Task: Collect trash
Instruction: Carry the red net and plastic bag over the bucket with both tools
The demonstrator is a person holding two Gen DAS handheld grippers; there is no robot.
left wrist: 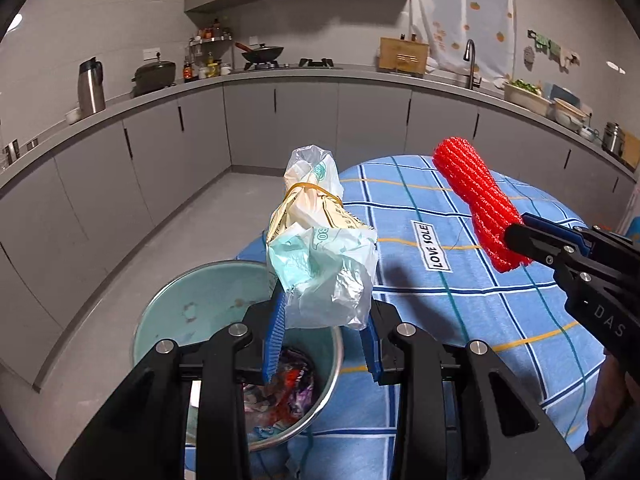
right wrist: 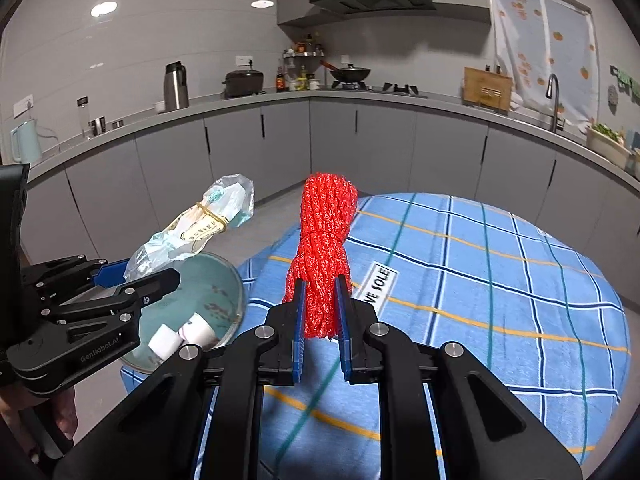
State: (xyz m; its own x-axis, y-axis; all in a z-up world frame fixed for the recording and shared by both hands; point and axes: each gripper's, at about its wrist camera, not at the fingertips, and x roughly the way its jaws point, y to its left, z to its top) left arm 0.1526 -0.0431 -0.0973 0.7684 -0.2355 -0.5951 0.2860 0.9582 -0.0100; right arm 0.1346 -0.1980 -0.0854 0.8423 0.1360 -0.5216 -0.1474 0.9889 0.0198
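Left wrist view: the left gripper has its blue fingers closed partway on a crumpled plastic bag bound with a rubber band, held above a round bin at the bench edge. The right gripper is nearly closed, pinching a red mesh net over the blue checked cloth. Wrappers and two white cups already lie in the bin; judged from this, both held items remain to be dropped in. Readable writing: "LOVE SOLE" on the cloth tag, "GenRobot.AI" on the left gripper, "30" on the bag.
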